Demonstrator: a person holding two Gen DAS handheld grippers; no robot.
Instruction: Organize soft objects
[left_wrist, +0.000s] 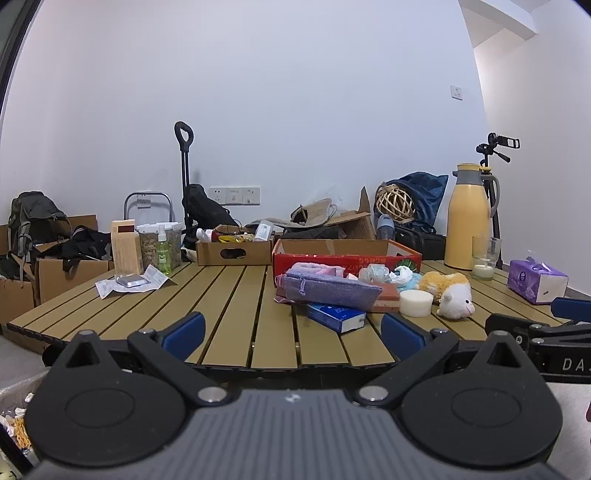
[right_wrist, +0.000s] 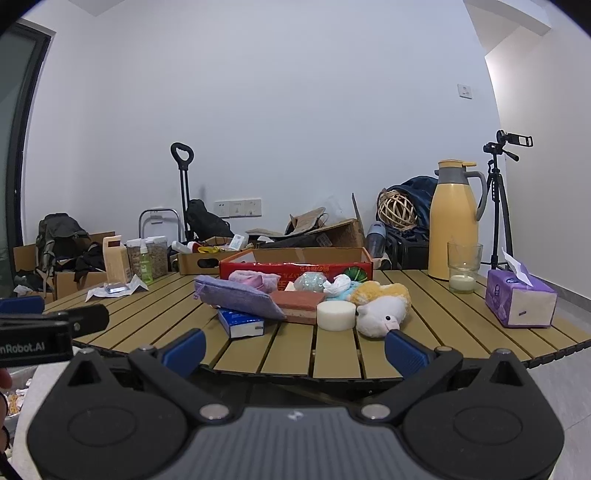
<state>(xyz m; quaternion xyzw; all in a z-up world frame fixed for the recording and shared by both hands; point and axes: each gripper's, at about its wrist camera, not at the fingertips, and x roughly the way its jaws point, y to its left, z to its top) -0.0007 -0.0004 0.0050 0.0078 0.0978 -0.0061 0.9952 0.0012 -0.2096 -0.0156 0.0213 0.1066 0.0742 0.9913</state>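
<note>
Hovering at the near edge of the slatted table (left_wrist: 229, 295), the left gripper (left_wrist: 291, 332) is keeping its blue-padded fingers (left_wrist: 183, 330) spread wide, with nothing between them. The right gripper (right_wrist: 293, 345) is hanging just beside it at the same edge, its fingers (right_wrist: 404, 349) likewise spread apart and gripping nothing.

Lying in a loose pile near the middle of the table, the soft things are sitting just in front of a red cardboard box (right_wrist: 295, 267). A purple fabric pouch (right_wrist: 236, 297) is resting at the left of the pile, tilted over a blue-and-white tissue pack (right_wrist: 240, 324) beneath its near end. A pink fluffy cloth (right_wrist: 255, 280) is lying behind the pouch, against the red box. A reddish-brown sponge block (right_wrist: 301, 301) is sitting just right of the pouch, and a white round sponge (right_wrist: 336, 315) is standing in front of it, touching a yellow-and-white plush toy (right_wrist: 382, 308) lying on its side. Crumpled white and pale blue pieces (right_wrist: 338, 284) are lying behind the plush toy.

Standing well apart at the right, a purple tissue box (right_wrist: 519, 304) is sitting near the table's edge, with a glass holding a candle (right_wrist: 463, 273) and a yellow thermos jug (right_wrist: 454, 221) farther back. At the far left, a green spray bottle (left_wrist: 162, 251) and a wooden block (left_wrist: 126, 245) are standing beside some crumpled paper (left_wrist: 129, 284).
</note>
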